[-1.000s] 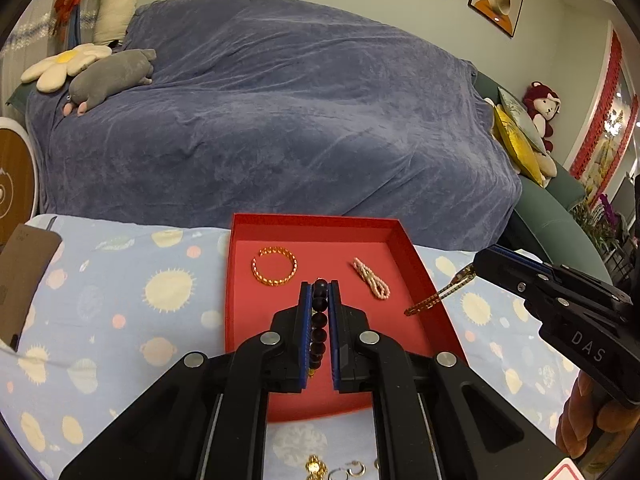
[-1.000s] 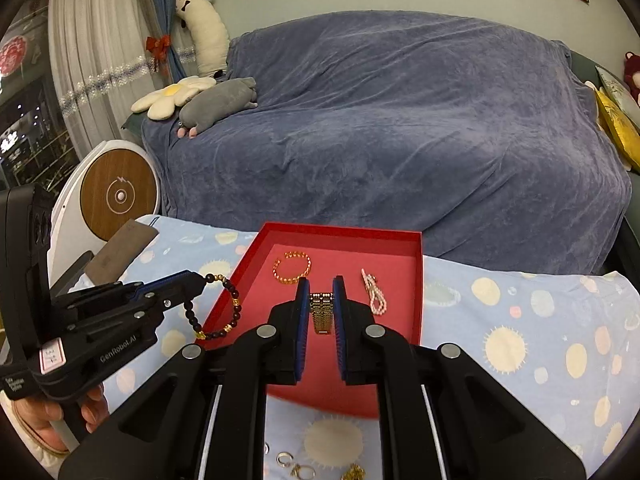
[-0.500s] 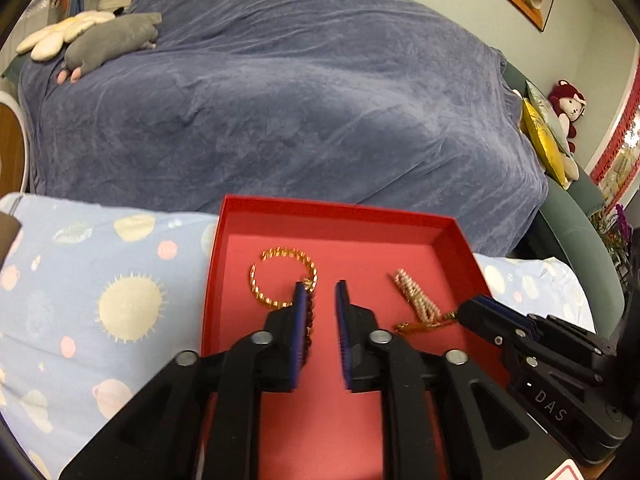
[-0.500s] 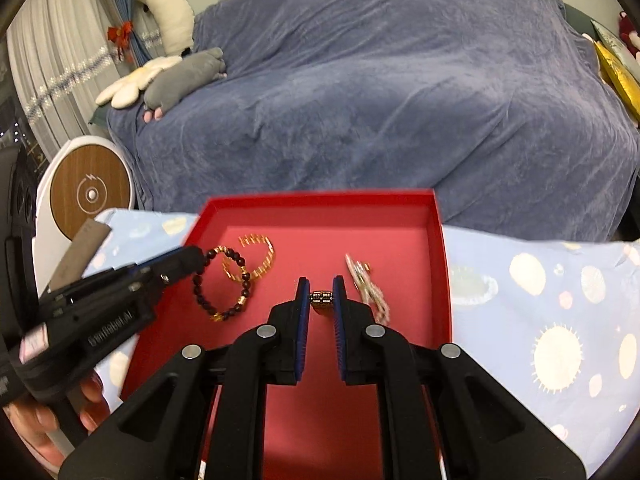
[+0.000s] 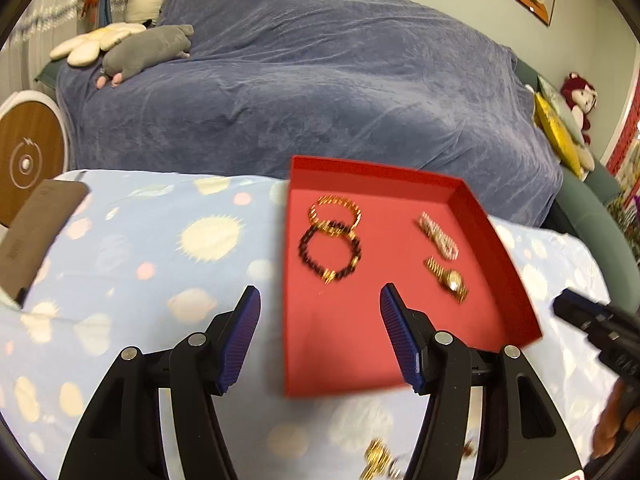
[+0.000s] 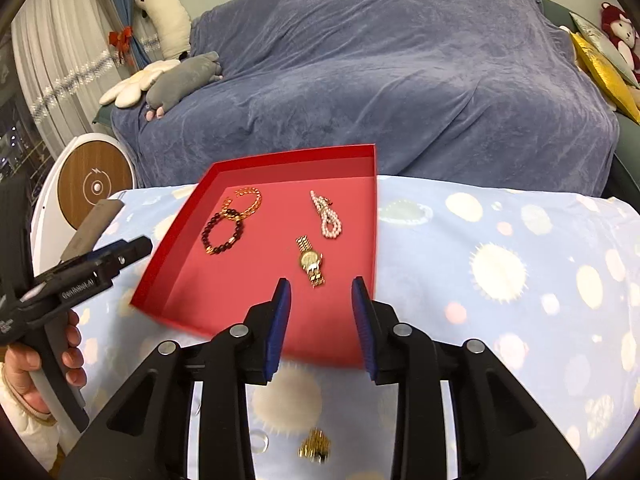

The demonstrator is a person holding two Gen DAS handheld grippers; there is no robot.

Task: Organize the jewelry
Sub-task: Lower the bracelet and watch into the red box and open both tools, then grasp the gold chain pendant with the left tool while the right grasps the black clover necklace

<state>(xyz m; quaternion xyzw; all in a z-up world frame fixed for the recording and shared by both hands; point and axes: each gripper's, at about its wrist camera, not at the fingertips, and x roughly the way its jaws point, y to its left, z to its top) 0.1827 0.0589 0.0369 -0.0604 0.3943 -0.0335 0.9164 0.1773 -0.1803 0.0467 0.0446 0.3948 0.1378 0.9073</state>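
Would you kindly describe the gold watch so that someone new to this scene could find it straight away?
Look for the red tray on the blue sun-patterned cloth in front of the covered sofa. The gold watch lies in the tray's right half, nearer the cameras than the pearl strand. It alone has a round dial on a flat link band; the other pieces are beads or chain.

The left gripper (image 5: pixel 316 300) has just been opening, its jaws wide with nothing between the fingers. The right gripper (image 6: pixel 321 290) has just parted too, narrower, likewise empty.
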